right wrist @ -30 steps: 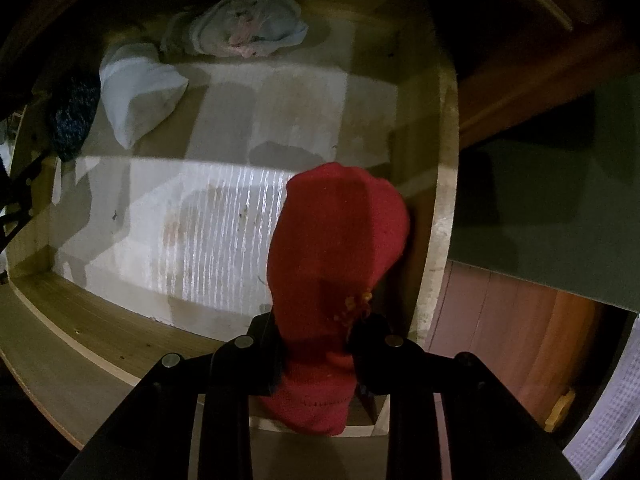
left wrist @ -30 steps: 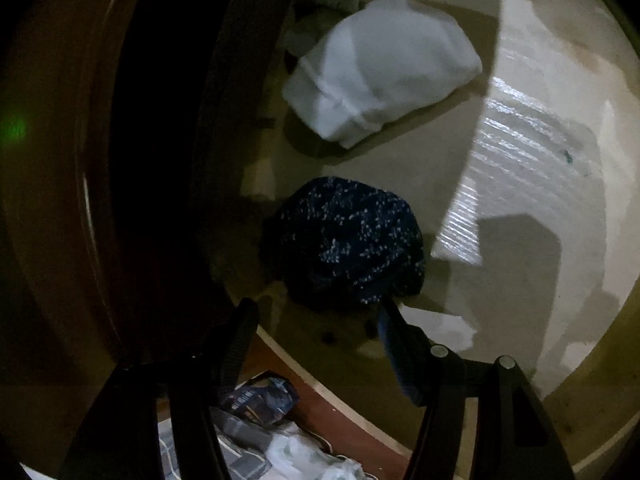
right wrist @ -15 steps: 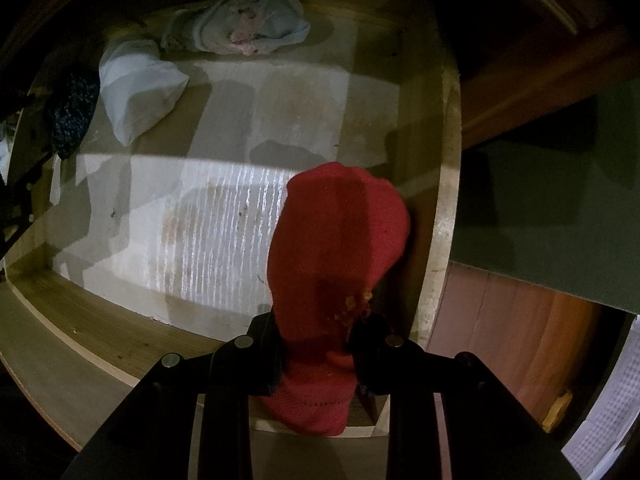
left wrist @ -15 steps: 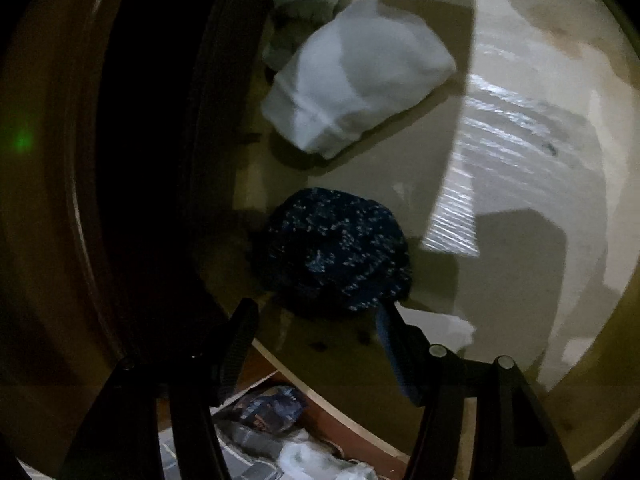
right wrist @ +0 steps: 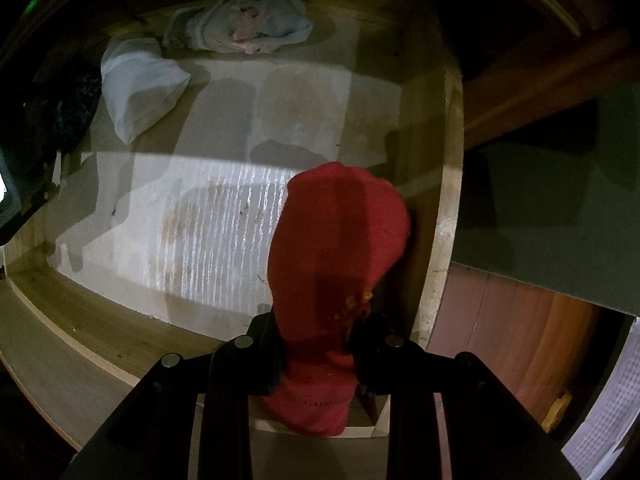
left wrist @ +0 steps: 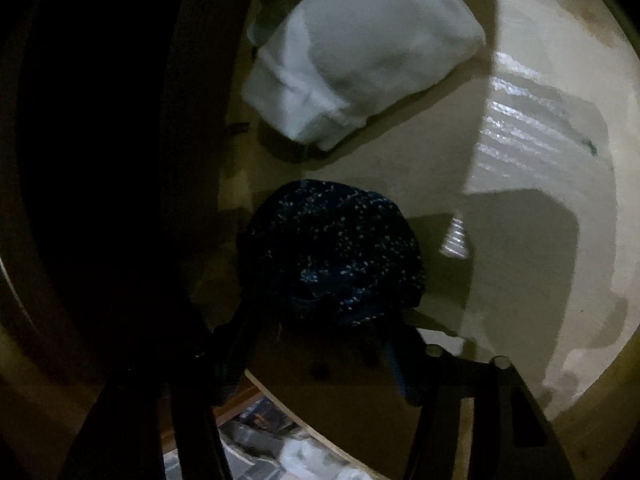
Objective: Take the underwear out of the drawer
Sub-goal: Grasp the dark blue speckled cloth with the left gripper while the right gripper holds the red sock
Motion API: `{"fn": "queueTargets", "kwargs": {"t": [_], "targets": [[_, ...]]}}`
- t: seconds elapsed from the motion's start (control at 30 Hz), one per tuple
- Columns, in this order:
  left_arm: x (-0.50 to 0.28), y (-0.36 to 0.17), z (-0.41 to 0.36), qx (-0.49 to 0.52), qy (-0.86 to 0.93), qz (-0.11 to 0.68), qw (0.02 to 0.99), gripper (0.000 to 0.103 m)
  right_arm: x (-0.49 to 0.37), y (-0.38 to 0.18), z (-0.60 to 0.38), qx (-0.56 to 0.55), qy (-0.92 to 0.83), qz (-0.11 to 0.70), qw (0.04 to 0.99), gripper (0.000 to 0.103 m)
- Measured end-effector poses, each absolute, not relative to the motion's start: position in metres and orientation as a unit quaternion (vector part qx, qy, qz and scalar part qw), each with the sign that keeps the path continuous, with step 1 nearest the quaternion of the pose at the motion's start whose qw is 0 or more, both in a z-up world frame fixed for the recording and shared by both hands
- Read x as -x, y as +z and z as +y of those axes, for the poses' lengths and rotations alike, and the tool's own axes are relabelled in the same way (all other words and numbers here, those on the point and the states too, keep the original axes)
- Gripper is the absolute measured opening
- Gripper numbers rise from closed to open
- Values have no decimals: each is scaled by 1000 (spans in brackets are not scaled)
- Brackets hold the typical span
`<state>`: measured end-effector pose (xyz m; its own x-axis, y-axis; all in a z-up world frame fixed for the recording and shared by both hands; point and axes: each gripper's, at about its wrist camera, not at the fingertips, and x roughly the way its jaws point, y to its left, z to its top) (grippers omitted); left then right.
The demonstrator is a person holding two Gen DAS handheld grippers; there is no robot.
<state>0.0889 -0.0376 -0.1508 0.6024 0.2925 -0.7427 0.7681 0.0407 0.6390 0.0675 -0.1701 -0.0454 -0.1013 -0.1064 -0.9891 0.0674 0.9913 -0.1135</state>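
1. reaching into the drawer (left wrist: 540, 184), the left hand-held gripper (left wrist: 316, 344) has come closer over the last second: the dark speckled underwear (left wrist: 332, 252) now sits right at its fingertips, where before a gap of drawer floor lay between them. its jaws are spread wide on either side of the bundle and nothing is gripped yet. a white folded piece (left wrist: 360, 68) lies further in, apart from the dark one. i judge the next move is to close on the dark bundle.

2. in the right wrist view, the right hand-held gripper (right wrist: 316, 340) is clamped on a red underwear piece (right wrist: 340, 240), unchanged from a second ago, held by the drawer's right wall. a pale patterned piece (right wrist: 248, 24) rests at the back, so several items remain to take out.
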Motion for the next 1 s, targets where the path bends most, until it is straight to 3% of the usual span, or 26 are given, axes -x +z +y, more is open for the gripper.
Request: {"fn": "queueTargets", "kwargs": {"t": [0.03, 0.07, 0.5, 0.87, 1.0], "targets": [[-94, -149, -38, -647, -204, 420, 603, 19, -68, -45, -169, 15, -64, 739, 670, 25], [-99, -147, -38, -632, -205, 437, 606, 12, -68, -45, -168, 16, -65, 739, 670, 25], [-84, -124, -48, -563, -263, 507, 598, 9, -67, -45, -166, 13, -63, 739, 671, 25], [-50, -102, -43, -417, -345, 626, 561, 9, -67, -45, -171, 9, -62, 739, 671, 26], [-66, -79, -27, -357, -345, 644, 582, 14, -67, -45, -174, 6, -61, 739, 670, 26]]}}
